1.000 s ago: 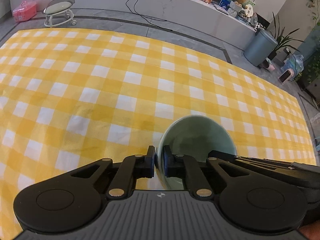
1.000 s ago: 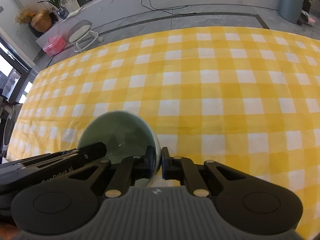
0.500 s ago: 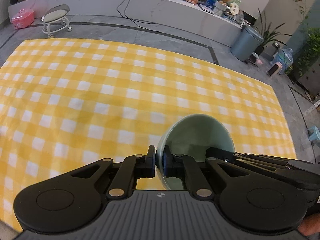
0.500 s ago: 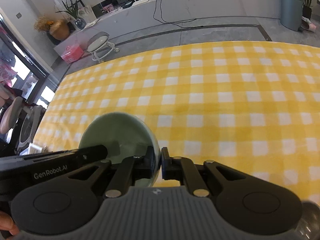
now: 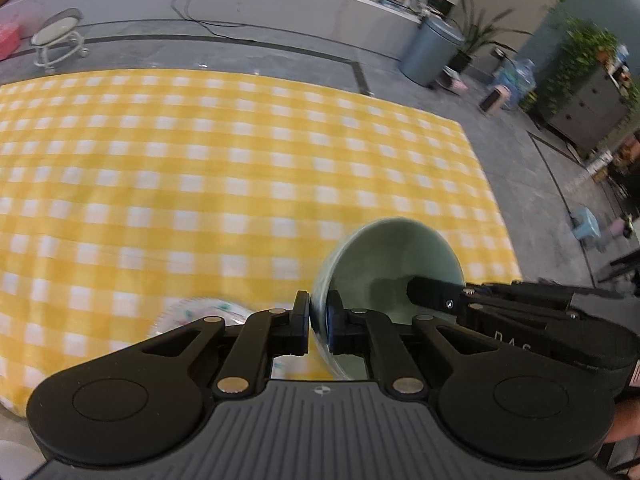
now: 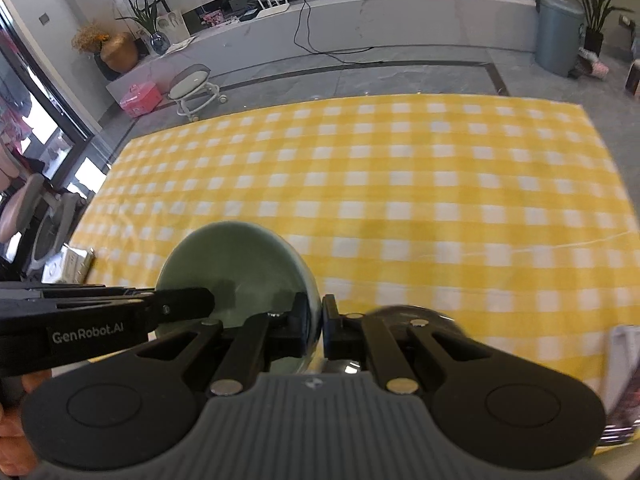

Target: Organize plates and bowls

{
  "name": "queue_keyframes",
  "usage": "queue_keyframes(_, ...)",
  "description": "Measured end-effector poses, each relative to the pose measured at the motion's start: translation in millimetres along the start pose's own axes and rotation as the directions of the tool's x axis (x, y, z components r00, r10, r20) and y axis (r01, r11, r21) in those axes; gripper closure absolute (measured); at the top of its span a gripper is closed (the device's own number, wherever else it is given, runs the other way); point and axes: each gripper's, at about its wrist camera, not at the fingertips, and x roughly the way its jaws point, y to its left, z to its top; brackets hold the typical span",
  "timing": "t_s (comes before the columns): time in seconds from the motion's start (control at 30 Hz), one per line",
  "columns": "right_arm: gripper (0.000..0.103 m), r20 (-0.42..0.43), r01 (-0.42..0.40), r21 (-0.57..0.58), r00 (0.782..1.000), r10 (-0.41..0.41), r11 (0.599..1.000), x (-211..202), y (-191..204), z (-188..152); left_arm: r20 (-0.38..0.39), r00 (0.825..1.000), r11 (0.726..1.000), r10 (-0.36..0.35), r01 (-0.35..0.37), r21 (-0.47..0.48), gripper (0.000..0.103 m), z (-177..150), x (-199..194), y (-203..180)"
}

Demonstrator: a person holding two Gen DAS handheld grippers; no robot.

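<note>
A pale green bowl (image 5: 390,258) hangs tilted above the yellow checked tablecloth (image 5: 240,160), held from two sides. My left gripper (image 5: 318,322) is shut on its left rim. My right gripper (image 6: 316,326) is shut on the opposite rim of the same bowl (image 6: 236,268). Each wrist view also shows the other gripper reaching in: the right one (image 5: 440,294), the left one (image 6: 180,304). A white patterned plate (image 5: 200,312) lies on the cloth under my left fingers, partly hidden. A clear rounded glass dish (image 6: 412,314) lies behind my right fingers.
The cloth's near edge is just below the grippers. A blurred upright item (image 6: 624,364) stands at the cloth's right edge. On the floor beyond are a wheeled stool (image 6: 196,84), a grey bin (image 6: 558,34) and a pink box (image 6: 140,98).
Both grippers rose with the green bowl and drew back toward the near edge of the cloth. The patterned plate and the glass dish came into view beneath them.
</note>
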Motion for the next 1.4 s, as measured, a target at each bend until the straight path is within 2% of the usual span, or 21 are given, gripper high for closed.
queue_keyframes(0.23,0.099,-0.027,0.056,0.003,0.998,-0.056,0.998,-14,-40,-23,-0.091,0.995,0.998,-0.046,0.049,0.038,0.095,-16,33,-37)
queue_keyframes(0.43,0.099,-0.07,0.077,0.041,0.995,-0.074,0.996,13,-64,-42,-0.17,0.985,0.998,-0.017,0.026,0.054,0.096,-19,74,-46)
queue_keyframes(0.6,0.099,-0.107,0.083,0.042,0.991,-0.078,0.996,35,-74,-50,-0.203,0.979,0.997,0.015,0.001,0.075,0.097,-24,89,-47)
queue_keyframes(0.73,0.099,-0.128,0.075,0.046,0.989,-0.069,0.996,49,-76,-51,-0.21,0.977,0.995,0.048,-0.027,0.1,0.097,-26,97,-48)
queue_keyframes(1.03,0.099,-0.134,0.102,-0.002,0.986,-0.101,0.995,60,-69,-54,-0.213,0.974,0.991,0.082,-0.057,0.119,0.097,-26,104,-47)
queue_keyframes(1.17,0.098,-0.126,0.129,-0.041,0.983,-0.133,0.991,63,-62,-54,-0.196,0.977,0.99,0.083,-0.058,0.128,0.097,-25,102,-48)
queue_keyframes(1.4,0.097,-0.118,0.143,-0.04,0.982,-0.146,0.989,64,-63,-52,-0.181,0.981,0.991,0.067,-0.045,0.123,0.097,-23,98,-46)
